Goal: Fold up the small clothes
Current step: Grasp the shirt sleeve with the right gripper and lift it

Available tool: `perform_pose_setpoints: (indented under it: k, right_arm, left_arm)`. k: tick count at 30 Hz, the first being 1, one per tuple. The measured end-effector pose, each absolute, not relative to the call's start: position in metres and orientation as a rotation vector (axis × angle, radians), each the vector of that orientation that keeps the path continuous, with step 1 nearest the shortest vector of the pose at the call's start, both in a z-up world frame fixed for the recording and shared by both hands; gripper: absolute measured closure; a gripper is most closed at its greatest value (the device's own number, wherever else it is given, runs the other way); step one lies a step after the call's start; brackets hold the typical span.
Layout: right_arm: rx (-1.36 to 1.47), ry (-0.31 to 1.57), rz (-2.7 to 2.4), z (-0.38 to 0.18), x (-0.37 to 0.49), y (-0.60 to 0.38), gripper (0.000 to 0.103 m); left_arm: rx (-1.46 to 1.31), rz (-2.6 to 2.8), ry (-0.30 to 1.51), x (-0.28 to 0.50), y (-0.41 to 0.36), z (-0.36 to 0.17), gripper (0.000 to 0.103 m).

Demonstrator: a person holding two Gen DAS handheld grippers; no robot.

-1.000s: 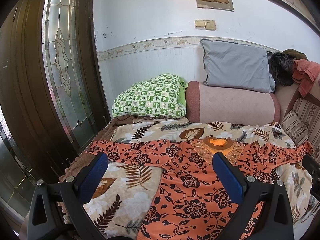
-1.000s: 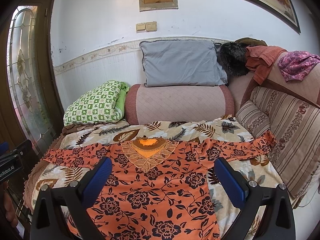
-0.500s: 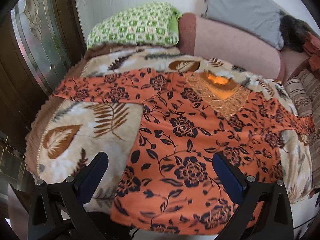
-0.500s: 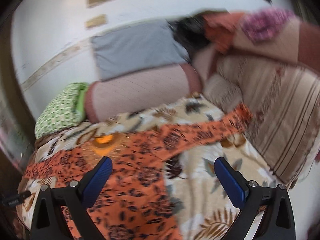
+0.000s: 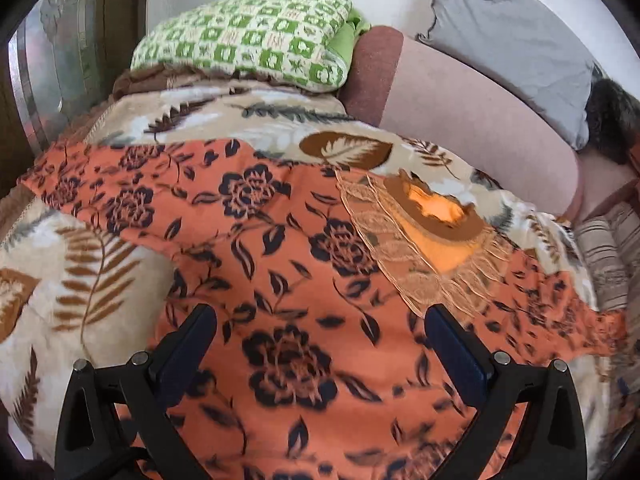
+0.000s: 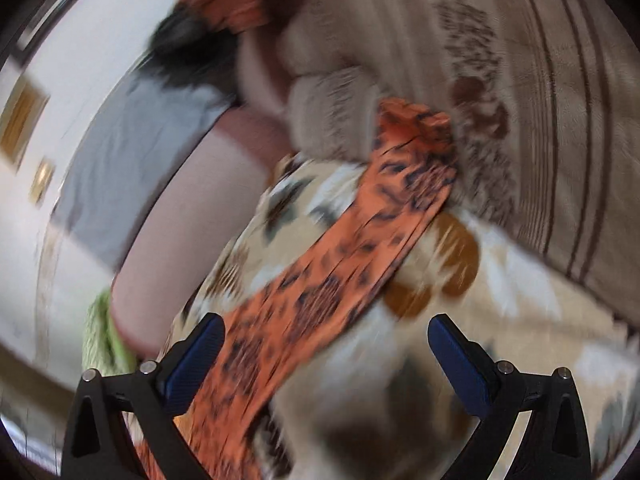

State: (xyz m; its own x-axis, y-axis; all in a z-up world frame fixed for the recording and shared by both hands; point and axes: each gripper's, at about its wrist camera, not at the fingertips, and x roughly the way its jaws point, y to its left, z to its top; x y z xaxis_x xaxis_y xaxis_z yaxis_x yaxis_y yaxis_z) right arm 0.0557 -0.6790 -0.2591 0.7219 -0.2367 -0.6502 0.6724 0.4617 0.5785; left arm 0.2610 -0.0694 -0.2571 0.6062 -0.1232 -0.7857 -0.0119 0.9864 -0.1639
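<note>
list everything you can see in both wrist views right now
blouse: 1, orange with black flowers, spread flat on the blanket; one sleeve reaches the striped cushions
blanket: 1, cream with brown leaf print, covering the seat
green pillow: 1, green and white checks, back left
bolster: 1, pink with maroon end, along the back
grey pillow: 1, grey, on top of the bolster
striped cushions: count unclear, beige with brown stripes, right side
dark furry item: 1, black, beside the grey pillow
left gripper: 1, black with blue pads, open above the blouse body
right gripper: 1, black with blue pads, open near the sleeve
</note>
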Motion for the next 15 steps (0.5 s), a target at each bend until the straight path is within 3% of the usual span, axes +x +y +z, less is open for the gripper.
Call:
perform_pose_setpoints:
  k: [4, 6, 11, 15]
  right_arm:
    - [0.942, 0.53, -0.679, -0.28, 0.071, -0.72, 0.01]
    - [0.973, 0.546, -0.731, -0.295, 0.076, -0.74, 0.023]
    - [1.031, 0.505, -0.797, -0.319, 0.084, -0.776, 0.039]
    - [1.043, 0.471, -0.833, -0.325, 0.097, -0.79, 0.04]
  left_arm:
    - [-0.04, -0.006, 0.839, 0.27, -0.078, -0.262, 0.0]
    - [-0.011, 0.005, 0.804, 0.272, -0.077, -0.263, 0.0]
    - [-0.029, 0.004, 0.776, 0.275, -0.07, -0.27, 0.0]
    - [-0.022, 0.004, 0.768, 0.28, -0.072, -0.276, 0.0]
